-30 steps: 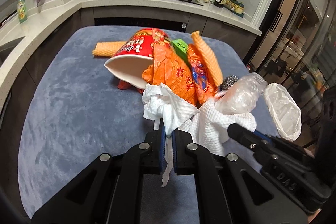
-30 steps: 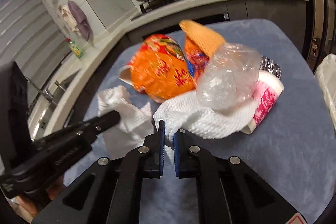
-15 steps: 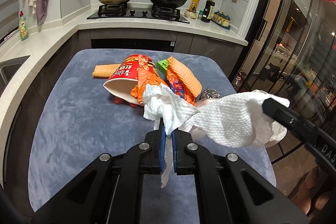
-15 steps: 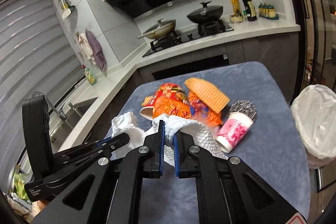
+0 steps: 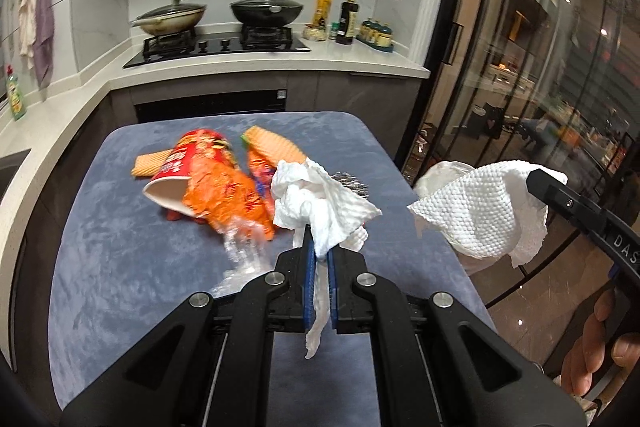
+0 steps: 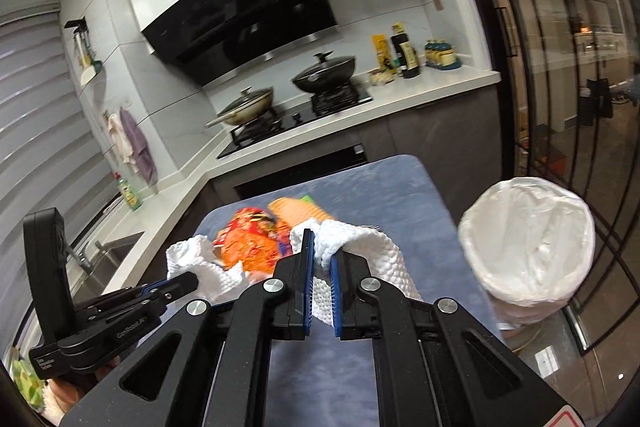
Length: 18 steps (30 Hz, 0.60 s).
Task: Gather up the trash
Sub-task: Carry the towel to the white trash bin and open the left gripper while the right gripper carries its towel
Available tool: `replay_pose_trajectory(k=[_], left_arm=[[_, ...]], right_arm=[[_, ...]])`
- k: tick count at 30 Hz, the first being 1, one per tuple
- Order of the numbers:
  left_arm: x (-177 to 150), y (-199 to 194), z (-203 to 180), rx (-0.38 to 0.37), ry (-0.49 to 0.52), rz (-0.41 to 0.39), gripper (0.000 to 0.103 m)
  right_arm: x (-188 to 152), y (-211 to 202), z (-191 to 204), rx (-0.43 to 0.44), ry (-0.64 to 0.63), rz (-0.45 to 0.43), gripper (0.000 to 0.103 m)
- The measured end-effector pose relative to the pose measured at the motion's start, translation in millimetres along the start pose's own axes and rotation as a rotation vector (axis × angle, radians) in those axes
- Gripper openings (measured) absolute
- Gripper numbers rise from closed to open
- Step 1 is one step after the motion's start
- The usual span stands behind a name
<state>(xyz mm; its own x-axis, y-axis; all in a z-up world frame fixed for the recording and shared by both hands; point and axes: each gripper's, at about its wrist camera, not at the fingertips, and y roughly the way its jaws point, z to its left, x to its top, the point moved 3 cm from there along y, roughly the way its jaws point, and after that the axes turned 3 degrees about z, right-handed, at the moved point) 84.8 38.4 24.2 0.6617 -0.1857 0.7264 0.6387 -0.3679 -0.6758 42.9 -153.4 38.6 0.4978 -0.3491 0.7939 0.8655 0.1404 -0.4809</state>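
My left gripper (image 5: 319, 255) is shut on a crumpled white paper towel (image 5: 316, 203) and holds it above the blue table (image 5: 120, 267). My right gripper (image 6: 320, 259) is shut on a second, dimpled white paper towel (image 6: 372, 247), which also shows in the left wrist view (image 5: 480, 211), lifted past the table's right edge. A white-lined trash bin (image 6: 528, 247) stands right of the table. On the table lie a red noodle cup (image 5: 184, 167), orange wrappers (image 5: 228, 199), a clear plastic bag (image 5: 240, 247) and orange wafer pieces (image 5: 272, 147).
A steel scourer (image 5: 352, 183) lies behind the left towel. A counter with a stove and two pans (image 5: 260, 11) runs behind the table. A sink (image 6: 104, 259) is at the left. Glass doors (image 5: 560, 67) stand at the right.
Both grippers have lifted their paper towels off the pile and pulled back. The right one has swung right toward the bin. The clear plastic bag has dropped onto the table.
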Motion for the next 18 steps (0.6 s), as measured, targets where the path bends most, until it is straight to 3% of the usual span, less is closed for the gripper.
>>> replay_pose_trajectory(k=[9, 18], left_arm=[[23, 38, -93, -0.129, 0.154, 0.03, 0.005], [43, 105, -178, -0.246, 0.265, 0.06, 0.006]], right_arm=[[11, -23, -88, -0.158, 0.083, -0.052, 0.007], [22, -4, -171, -0.271, 0.171, -0.029, 0.007]])
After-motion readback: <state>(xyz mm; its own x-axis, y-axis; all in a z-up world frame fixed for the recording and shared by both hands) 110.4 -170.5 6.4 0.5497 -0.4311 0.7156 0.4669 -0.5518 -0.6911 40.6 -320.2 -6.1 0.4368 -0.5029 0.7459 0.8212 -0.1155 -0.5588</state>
